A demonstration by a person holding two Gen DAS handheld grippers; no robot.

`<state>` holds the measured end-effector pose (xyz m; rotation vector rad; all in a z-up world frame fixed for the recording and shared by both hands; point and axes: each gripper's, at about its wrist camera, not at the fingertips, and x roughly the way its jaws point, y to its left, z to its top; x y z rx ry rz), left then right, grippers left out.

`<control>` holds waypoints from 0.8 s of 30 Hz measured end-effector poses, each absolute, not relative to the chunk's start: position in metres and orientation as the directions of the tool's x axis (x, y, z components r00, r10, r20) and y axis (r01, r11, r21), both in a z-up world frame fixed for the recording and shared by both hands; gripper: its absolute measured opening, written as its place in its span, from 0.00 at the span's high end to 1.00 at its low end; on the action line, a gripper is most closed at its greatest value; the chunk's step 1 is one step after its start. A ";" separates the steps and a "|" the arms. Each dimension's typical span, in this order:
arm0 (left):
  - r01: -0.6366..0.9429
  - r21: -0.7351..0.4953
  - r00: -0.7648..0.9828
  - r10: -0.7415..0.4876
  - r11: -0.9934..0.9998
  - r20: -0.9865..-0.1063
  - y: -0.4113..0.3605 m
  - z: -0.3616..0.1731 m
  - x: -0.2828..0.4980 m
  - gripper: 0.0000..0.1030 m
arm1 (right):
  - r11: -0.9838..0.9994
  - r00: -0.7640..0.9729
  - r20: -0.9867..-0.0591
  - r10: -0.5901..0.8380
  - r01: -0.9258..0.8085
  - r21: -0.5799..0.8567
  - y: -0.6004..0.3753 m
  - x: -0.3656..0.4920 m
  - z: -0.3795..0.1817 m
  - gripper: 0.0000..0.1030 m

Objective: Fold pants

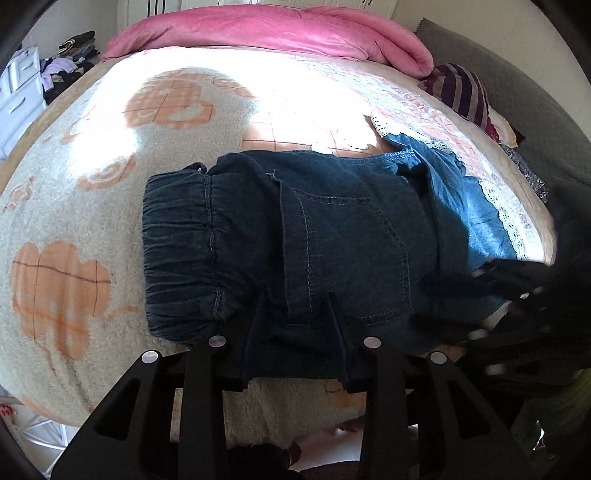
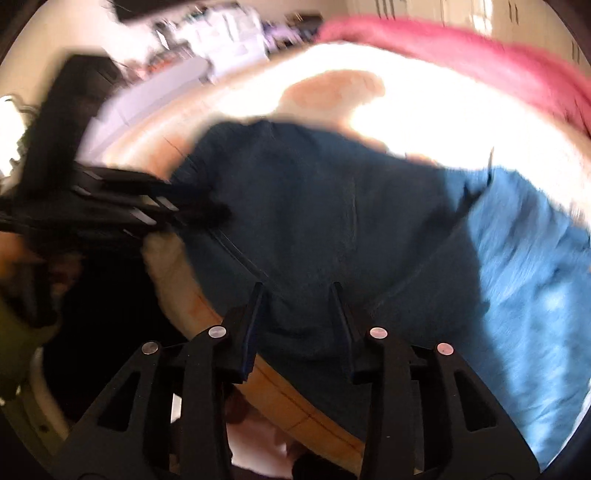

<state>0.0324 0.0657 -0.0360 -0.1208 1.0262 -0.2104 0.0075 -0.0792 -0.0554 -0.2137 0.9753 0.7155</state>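
Dark blue denim pants (image 1: 332,236) with pale stitching; cream fleece blanket (image 1: 92,192), peach checked flower motifs; pink quilt (image 1: 280,29); purple-striped cloth (image 1: 461,88); white lace trim (image 1: 495,199); black fingers (image 1: 255,332).

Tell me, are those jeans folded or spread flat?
Folded: the jeans lie doubled, a hem resting back across the upper part near the elastic waistband.

Matte black left tool (image 1: 295,325) and right tool (image 2: 297,317) (silver round rivets), olive-green sleeve (image 2: 18,347)

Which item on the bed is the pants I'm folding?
On the cream fleece blanket with orange patches, below the pink duvet, lie the pants. They are dark denim with a gathered elastic waistband, unlike the lighter blue, lace-edged garment alongside.
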 end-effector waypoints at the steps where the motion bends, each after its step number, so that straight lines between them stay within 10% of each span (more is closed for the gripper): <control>1: 0.115 -0.204 0.500 -0.234 0.972 -0.834 0.066 -0.037 0.033 0.68 | 0.755 0.357 -0.813 0.460 -0.639 0.147 -0.079 0.008 -0.059 0.71; 24: 0.297 -0.366 0.530 -0.471 0.882 -0.705 -0.023 0.012 0.058 0.36 | 0.926 0.658 -0.685 0.312 -0.371 0.066 -0.217 0.071 0.034 0.31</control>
